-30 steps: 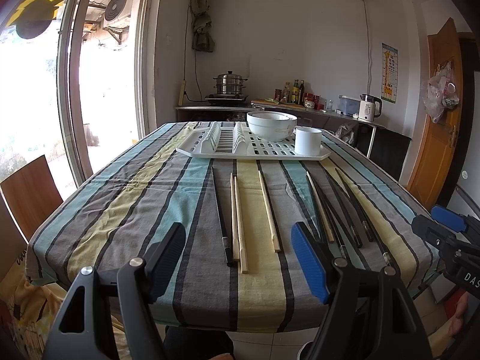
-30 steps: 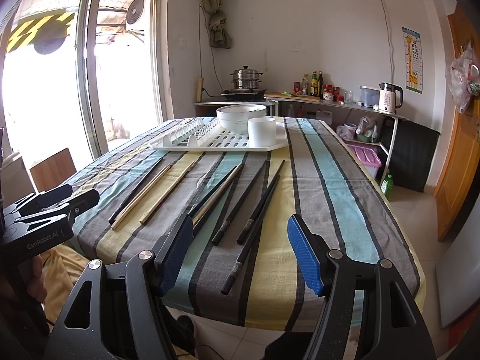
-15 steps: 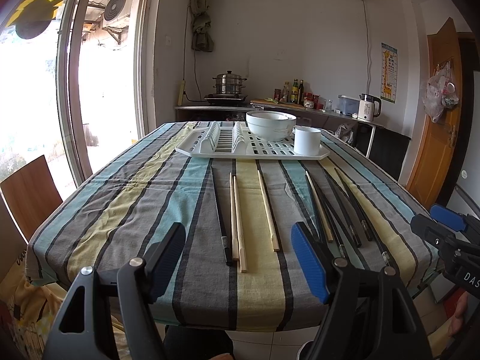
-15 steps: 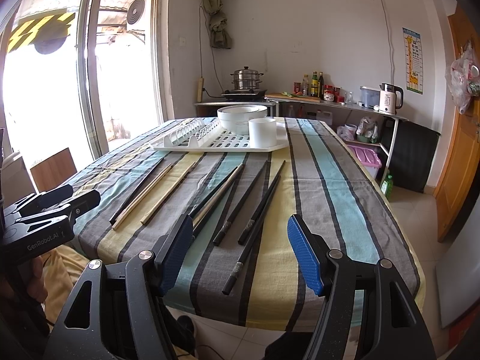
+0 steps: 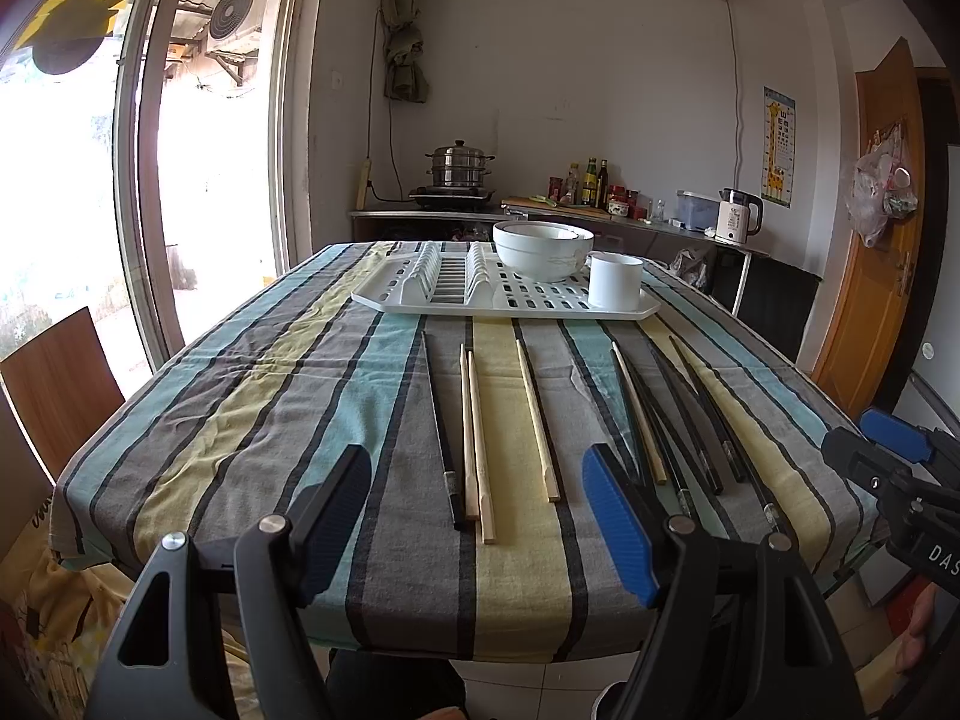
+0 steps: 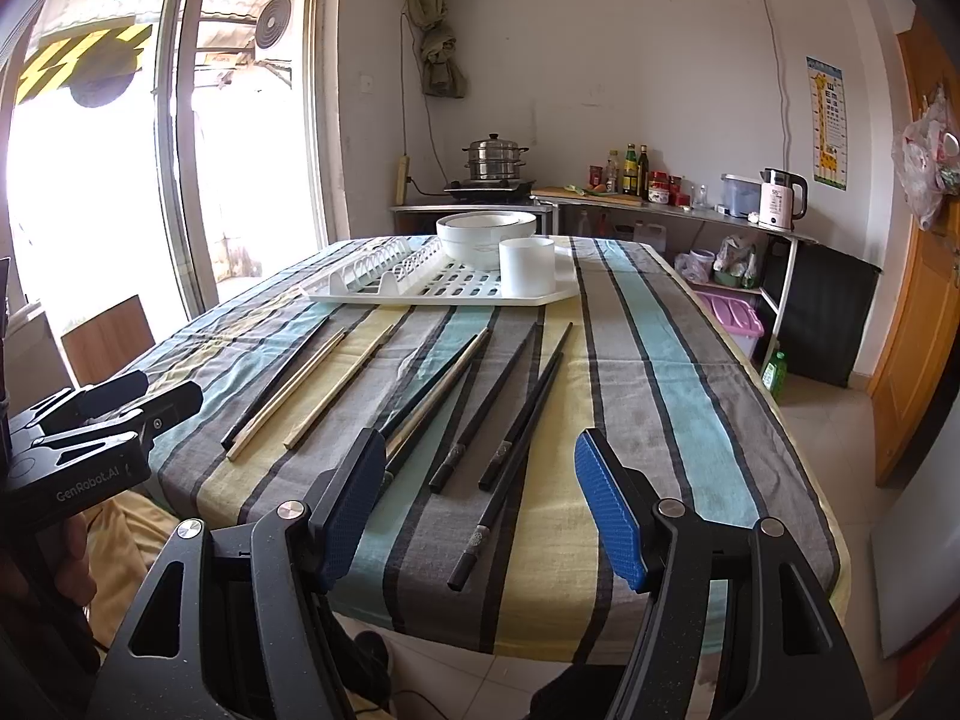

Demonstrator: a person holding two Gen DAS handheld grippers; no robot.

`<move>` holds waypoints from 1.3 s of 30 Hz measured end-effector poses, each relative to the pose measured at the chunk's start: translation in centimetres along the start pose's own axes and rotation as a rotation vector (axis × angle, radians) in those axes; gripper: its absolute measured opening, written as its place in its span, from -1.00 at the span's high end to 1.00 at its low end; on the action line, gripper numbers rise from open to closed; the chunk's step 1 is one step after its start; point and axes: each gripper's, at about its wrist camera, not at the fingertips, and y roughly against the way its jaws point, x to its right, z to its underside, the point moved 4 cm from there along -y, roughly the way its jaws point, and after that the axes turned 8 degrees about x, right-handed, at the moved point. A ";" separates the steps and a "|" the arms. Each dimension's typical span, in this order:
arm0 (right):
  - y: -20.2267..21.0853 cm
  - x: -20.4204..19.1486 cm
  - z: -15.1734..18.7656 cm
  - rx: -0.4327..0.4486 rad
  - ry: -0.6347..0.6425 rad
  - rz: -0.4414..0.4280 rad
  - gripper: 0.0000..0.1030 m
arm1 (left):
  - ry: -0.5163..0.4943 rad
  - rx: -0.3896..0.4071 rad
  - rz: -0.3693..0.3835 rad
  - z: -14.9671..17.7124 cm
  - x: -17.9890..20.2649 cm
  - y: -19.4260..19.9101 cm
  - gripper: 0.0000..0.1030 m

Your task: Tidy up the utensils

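Observation:
Several chopsticks lie lengthwise on the striped tablecloth: light wooden chopsticks (image 5: pixel 475 432) (image 6: pixel 339 384) with one black stick beside them, and black chopsticks (image 5: pixel 690 414) (image 6: pixel 516 414) further right. A white drying rack (image 5: pixel 504 300) (image 6: pixel 444 291) stands at the far end, carrying white bowls (image 5: pixel 543 249) (image 6: pixel 486 234) and a white cup (image 5: pixel 615 282) (image 6: pixel 527 267). My left gripper (image 5: pixel 480 516) hangs open at the near table edge, before the wooden sticks. My right gripper (image 6: pixel 480 504) is open too, over the near ends of the black sticks. Neither holds anything.
A wooden chair back (image 5: pixel 57 384) stands left of the table by the glass door. A counter at the back holds a steamer pot (image 5: pixel 459 168), bottles and a kettle (image 5: pixel 738 216). An orange door (image 5: pixel 870 228) and a black cabinet (image 6: pixel 822 312) are on the right.
The right wrist view has crept slightly closer to the black chopsticks. The left gripper holds still, and both stay open.

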 end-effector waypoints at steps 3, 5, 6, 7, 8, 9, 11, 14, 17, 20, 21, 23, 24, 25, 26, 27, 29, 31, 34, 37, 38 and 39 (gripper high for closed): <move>0.0 -0.2 -0.2 0.002 0.001 -0.001 -0.28 | 0.001 -0.001 0.000 0.0 -0.1 0.0 -0.46; -0.1 -0.3 -0.2 0.000 0.000 -0.002 -0.28 | 0.001 -0.001 0.001 0.0 -0.1 0.0 -0.46; -0.2 -0.3 -0.2 0.000 0.000 -0.002 -0.28 | 0.002 -0.002 0.003 0.1 -0.1 0.0 -0.46; -0.2 -0.3 -0.3 0.000 -0.001 -0.001 -0.28 | 0.003 -0.005 0.005 0.1 -0.1 -0.1 -0.46; -0.3 -0.2 -0.3 -0.001 -0.002 -0.002 -0.28 | 0.003 -0.009 0.006 0.1 -0.1 -0.3 -0.46; -0.4 -0.1 -0.3 -0.002 -0.004 -0.002 -0.28 | 0.004 -0.014 0.006 0.1 -0.1 -0.4 -0.46; -0.7 0.1 -0.4 -0.004 -0.007 0.000 -0.28 | 0.011 -0.031 0.015 0.1 -0.3 -1.0 -0.46; -1.2 0.3 -0.7 -0.004 -0.009 -0.006 -0.28 | 0.022 -0.055 0.032 0.1 -0.3 -1.8 -0.46; -2.1 0.5 -1.1 -0.014 -0.010 -0.011 -0.28 | 0.031 -0.072 0.051 -0.2 -0.5 -2.8 -0.46; -3.2 0.7 -1.3 -0.031 -0.008 -0.024 -0.28 | 0.020 -0.087 0.045 -0.6 -0.7 -3.9 -0.46; -3.7 0.7 -1.4 -0.039 -0.009 -0.026 -0.28 | 0.016 -0.099 0.046 -0.7 -0.7 -4.3 -0.46; -4.4 0.9 -1.6 -0.053 -0.014 -0.029 -0.28 | 0.015 -0.123 0.042 -0.8 -1.0 -5.4 -0.46; -4.9 1.1 -1.8 -0.061 -0.017 -0.029 -0.28 | 0.009 -0.130 0.048 -0.9 -1.0 -5.8 -0.46; -5.4 1.1 -1.9 -0.069 -0.019 -0.031 -0.28 | 0.000 -0.141 0.055 -1.0 -1.0 -6.3 -0.46; -5.9 1.3 -2.0 -0.078 -0.022 -0.031 -0.28 | -0.005 -0.151 0.052 -1.1 -1.1 -6.7 -0.46; -6.4 1.5 -2.1 -0.090 -0.027 -0.029 -0.28 | -0.007 -0.159 0.052 -1.2 -1.3 -7.2 -0.46; -7.4 2.0 -2.5 -0.108 -0.042 -0.031 -0.20 | -0.003 -0.170 0.048 -1.6 -1.7 -8.1 -0.44; -8.4 2.6 -2.9 -0.125 -0.058 -0.027 -0.13 | 0.005 -0.185 0.044 -2.0 -2.4 -9.2 -0.38; -10.0 3.4 -3.3 -0.148 -0.080 -0.023 0.04 | 0.013 -0.209 0.043 -2.6 -3.1 -10.9 -0.21; -11.5 3.9 -3.7 -0.172 -0.086 -0.022 0.17 | 0.016 -0.234 0.072 -3.2 -3.3 -12.4 -0.08; -12.1 4.0 -3.9 -0.183 -0.090 -0.021 0.19 | 0.015 -0.242 0.080 -3.3 -3.2 -12.9 -0.03; -12.6 4.2 -4.0 -0.191 -0.093 -0.024 0.21 | 0.016 -0.251 0.087 -3.4 -3.2 -13.4 -0.01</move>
